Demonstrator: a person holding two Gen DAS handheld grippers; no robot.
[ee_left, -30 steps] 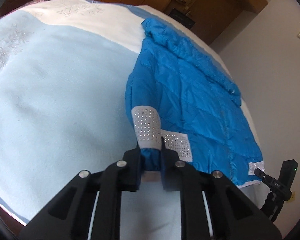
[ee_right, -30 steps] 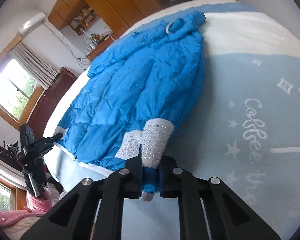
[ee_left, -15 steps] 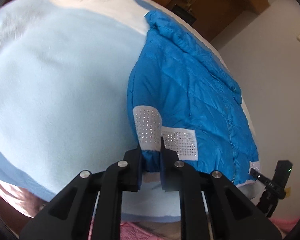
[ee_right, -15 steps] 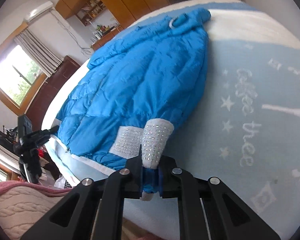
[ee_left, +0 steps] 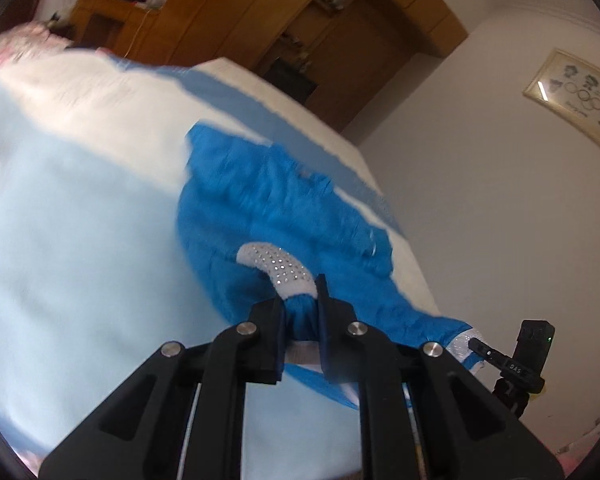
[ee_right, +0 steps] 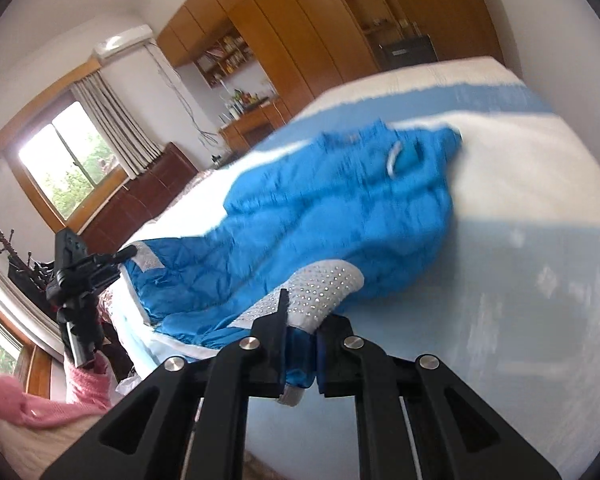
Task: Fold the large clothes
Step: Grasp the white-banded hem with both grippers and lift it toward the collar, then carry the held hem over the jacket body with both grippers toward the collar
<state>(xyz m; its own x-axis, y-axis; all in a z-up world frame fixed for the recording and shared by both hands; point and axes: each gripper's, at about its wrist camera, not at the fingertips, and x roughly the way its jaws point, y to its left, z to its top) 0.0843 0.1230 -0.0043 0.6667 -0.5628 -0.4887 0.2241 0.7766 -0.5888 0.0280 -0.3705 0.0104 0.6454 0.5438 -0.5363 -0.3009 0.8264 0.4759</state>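
The blue puffer jacket (ee_left: pixel 284 216) is spread across the bed (ee_left: pixel 68 216), on a pale blue blanket with white and darker blue bands, and its near end is lifted off the bed. It runs away from both pairs of jaws toward the far edge, with the collar and its white loop (ee_right: pixel 394 158) at the far end. Both views are blurred across the quilting.

The left gripper (ee_left: pixel 300 314) has its jaws closed on a bunched blue bit of the jacket just below a white cuff (ee_left: pixel 278 266) studded with small silver dots; the cuff curves up and away right above the jaws. To the right of these jaws, a white studded strip on the hem hangs near the black device.

The right gripper (ee_right: pixel 300 354) is clamped the same way, jaws squeezing blue fabric, with a second dotted white cuff (ee_right: pixel 324 290) arching up just beyond them and a grey-white edge poking out below.

Further out: the black device (ee_right: pixel 76 276), held up by a pink knitted sleeve (ee_right: pixel 84 390), sits left of the right jaws. Beyond the bed stand wooden wardrobes (ee_right: pixel 284 32), a curtained window (ee_right: pixel 72 156) and an air conditioner (ee_right: pixel 122 42). Right of the left jaws, a framed picture (ee_left: pixel 576 98) hangs on the wall.
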